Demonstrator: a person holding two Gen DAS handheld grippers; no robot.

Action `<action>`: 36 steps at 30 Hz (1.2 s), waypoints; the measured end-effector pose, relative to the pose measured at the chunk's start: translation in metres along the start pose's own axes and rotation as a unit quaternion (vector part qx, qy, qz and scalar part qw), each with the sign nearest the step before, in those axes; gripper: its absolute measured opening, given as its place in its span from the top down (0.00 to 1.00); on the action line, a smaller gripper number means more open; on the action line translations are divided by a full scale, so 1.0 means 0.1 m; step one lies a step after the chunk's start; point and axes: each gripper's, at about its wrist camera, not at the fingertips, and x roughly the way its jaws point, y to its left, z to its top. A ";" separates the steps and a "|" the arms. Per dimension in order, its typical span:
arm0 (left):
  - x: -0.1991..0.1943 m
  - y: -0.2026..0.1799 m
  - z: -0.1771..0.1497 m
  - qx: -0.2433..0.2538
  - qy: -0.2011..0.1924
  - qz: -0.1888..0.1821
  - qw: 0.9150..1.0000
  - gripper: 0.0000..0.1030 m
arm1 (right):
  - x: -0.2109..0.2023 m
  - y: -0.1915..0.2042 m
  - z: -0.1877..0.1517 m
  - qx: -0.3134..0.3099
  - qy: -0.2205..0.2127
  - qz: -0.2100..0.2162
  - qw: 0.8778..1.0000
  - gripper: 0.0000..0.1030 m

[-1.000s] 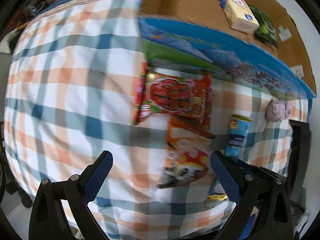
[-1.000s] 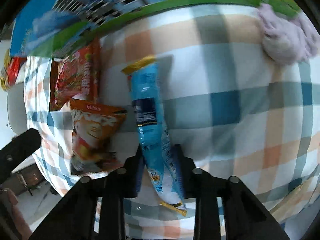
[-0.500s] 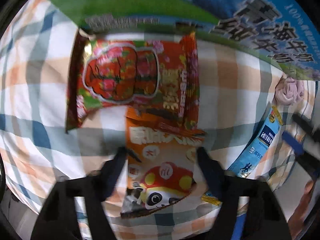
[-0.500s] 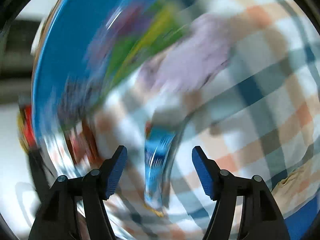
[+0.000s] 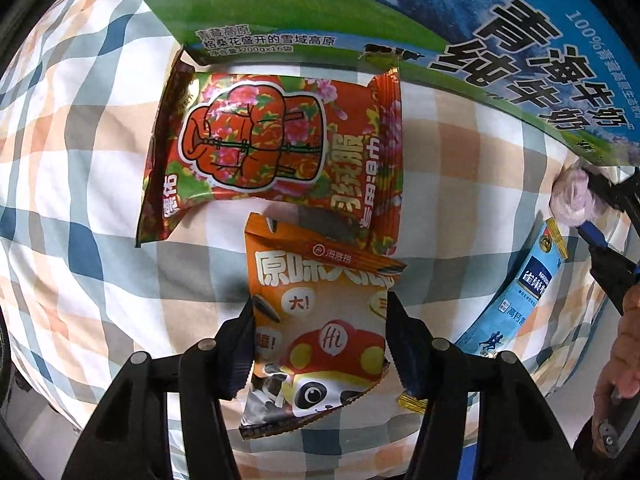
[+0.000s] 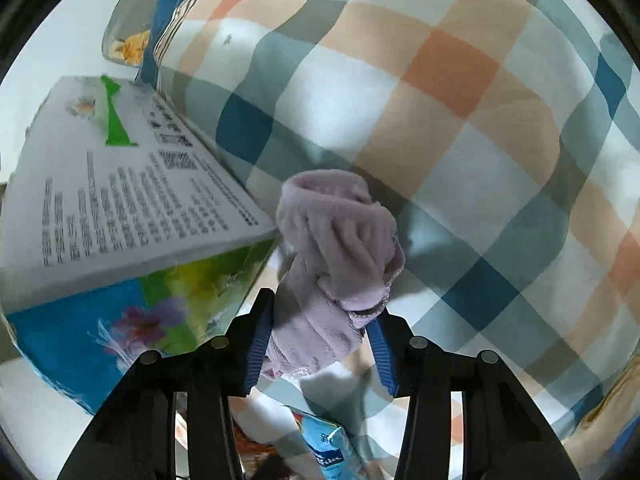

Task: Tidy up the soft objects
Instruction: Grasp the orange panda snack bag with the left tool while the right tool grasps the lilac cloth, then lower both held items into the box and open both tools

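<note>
Right now my left gripper [image 5: 320,344] has its jaws closed against both sides of the orange snack packet [image 5: 320,332], and my right gripper [image 6: 320,344] is clamped on the lilac sock bundle [image 6: 340,248]; I judge both grips can slip, the packet because it's slick and puffy, the sock because only its lower fold is pinched. The red packet [image 5: 276,152] overlaps the orange one's far end and could drag along. The box [image 6: 120,208] crowds the right gripper's left; its right is open checked cloth [image 6: 500,140].
</note>
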 end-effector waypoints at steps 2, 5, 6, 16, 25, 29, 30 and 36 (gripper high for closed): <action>-0.07 -0.02 -0.03 0.002 0.000 0.001 1.000 0.46 | -0.02 0.11 -0.09 -0.041 0.008 -0.031 0.999 0.59; -0.03 -0.03 -0.03 0.008 0.003 0.003 1.000 0.45 | -0.04 0.20 -0.24 -0.104 0.039 -0.076 0.991 0.59; 0.01 -0.03 -0.02 0.009 0.006 0.001 1.000 0.45 | -0.04 0.22 -0.30 -0.126 0.050 -0.095 0.986 0.59; 0.09 -0.16 -0.11 0.022 -0.015 0.026 0.999 0.47 | 0.28 0.28 -0.80 -0.251 0.085 -0.226 0.937 0.50; -0.15 -0.18 -0.36 0.018 -0.035 0.027 0.999 0.53 | -0.09 0.06 -0.84 -0.262 0.066 -0.222 0.937 0.57; -0.35 -0.20 -0.55 0.019 -0.053 0.018 0.998 0.54 | -0.35 0.19 -1.04 -0.289 0.050 -0.212 0.932 0.57; -0.42 -0.21 -0.61 0.020 -0.058 0.014 0.998 0.54 | -0.42 0.22 -1.09 -0.295 0.047 -0.208 0.931 0.57; -0.97 -0.33 -0.92 0.032 -0.101 -0.012 0.994 0.54 | -0.99 0.50 -1.51 -0.344 0.032 -0.169 0.923 0.57</action>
